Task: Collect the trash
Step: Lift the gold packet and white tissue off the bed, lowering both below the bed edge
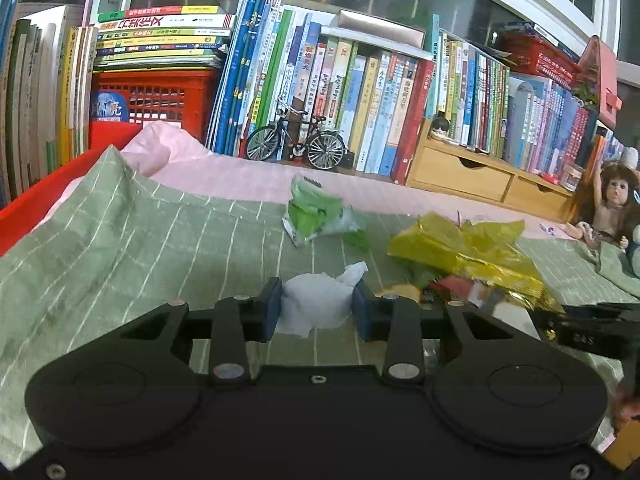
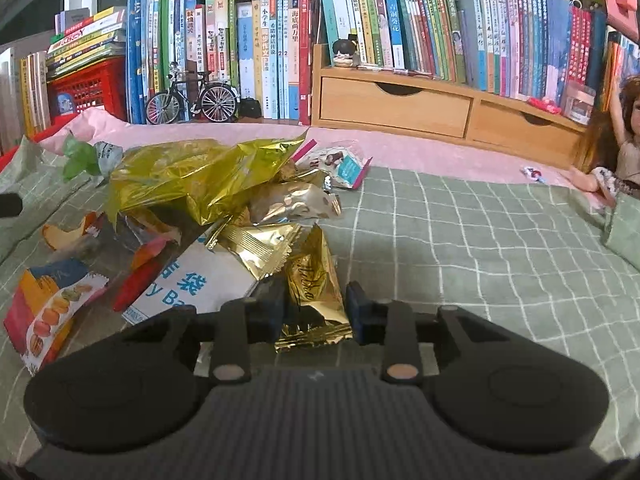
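My left gripper (image 1: 316, 309) is shut on a crumpled white tissue (image 1: 310, 298), held just above the green striped cloth (image 1: 140, 240). Beyond it lie a green wrapper (image 1: 316, 216) and a crinkled yellow-gold foil bag (image 1: 460, 248). In the right wrist view, my right gripper (image 2: 316, 306) has a small gold foil wrapper (image 2: 314, 292) standing between its blue pads (image 2: 356, 304), which touch it on both sides. The wrapper is at the near edge of a trash heap: a gold foil bag (image 2: 200, 176), a white bag with blue print (image 2: 200, 284), and a macaron packet (image 2: 44, 312).
A red bin (image 1: 40, 196) lined with pink plastic stands at the left. Along the back are rows of books, a model bicycle (image 1: 296, 144) and a wooden drawer unit (image 2: 400, 108). A doll (image 1: 612, 208) sits at the right. A small candy (image 2: 534, 174) lies on the pink sheet.
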Demonstrator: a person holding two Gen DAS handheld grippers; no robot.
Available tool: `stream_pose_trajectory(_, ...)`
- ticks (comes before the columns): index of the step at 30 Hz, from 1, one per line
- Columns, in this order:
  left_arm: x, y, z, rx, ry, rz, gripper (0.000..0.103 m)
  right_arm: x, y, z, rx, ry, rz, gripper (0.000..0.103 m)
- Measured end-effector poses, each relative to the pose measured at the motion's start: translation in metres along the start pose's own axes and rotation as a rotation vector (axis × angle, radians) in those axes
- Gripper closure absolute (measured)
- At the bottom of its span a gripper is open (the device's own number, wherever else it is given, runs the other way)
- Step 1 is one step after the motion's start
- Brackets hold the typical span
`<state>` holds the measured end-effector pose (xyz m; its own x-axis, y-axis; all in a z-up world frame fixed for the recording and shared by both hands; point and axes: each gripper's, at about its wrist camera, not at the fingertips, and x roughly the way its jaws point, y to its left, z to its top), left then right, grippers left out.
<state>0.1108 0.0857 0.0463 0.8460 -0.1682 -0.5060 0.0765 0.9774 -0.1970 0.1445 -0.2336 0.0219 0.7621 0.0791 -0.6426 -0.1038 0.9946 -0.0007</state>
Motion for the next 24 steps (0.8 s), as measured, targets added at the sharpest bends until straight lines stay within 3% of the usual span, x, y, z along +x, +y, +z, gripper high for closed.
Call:
stream_pose_trajectory(6,-0.018,-0.003,-0.011,0.0,0.002,-0.001,0.068,-0.026,-0.005,-0.002,0.054,-0.036,0.048,0.066)
stream_pose_trajectory(12,-0.043,-0.006,-0.024,-0.014,0.001,-0.017,0.068,-0.061,-0.003,-0.009,0.029,-0.065,0.056,0.066)
stream_pose_trajectory(24,-0.096,-0.018,-0.05,0.024,-0.003,-0.058,0.068,-0.103,0.009,-0.035,0.071,-0.063,0.146,0.066)
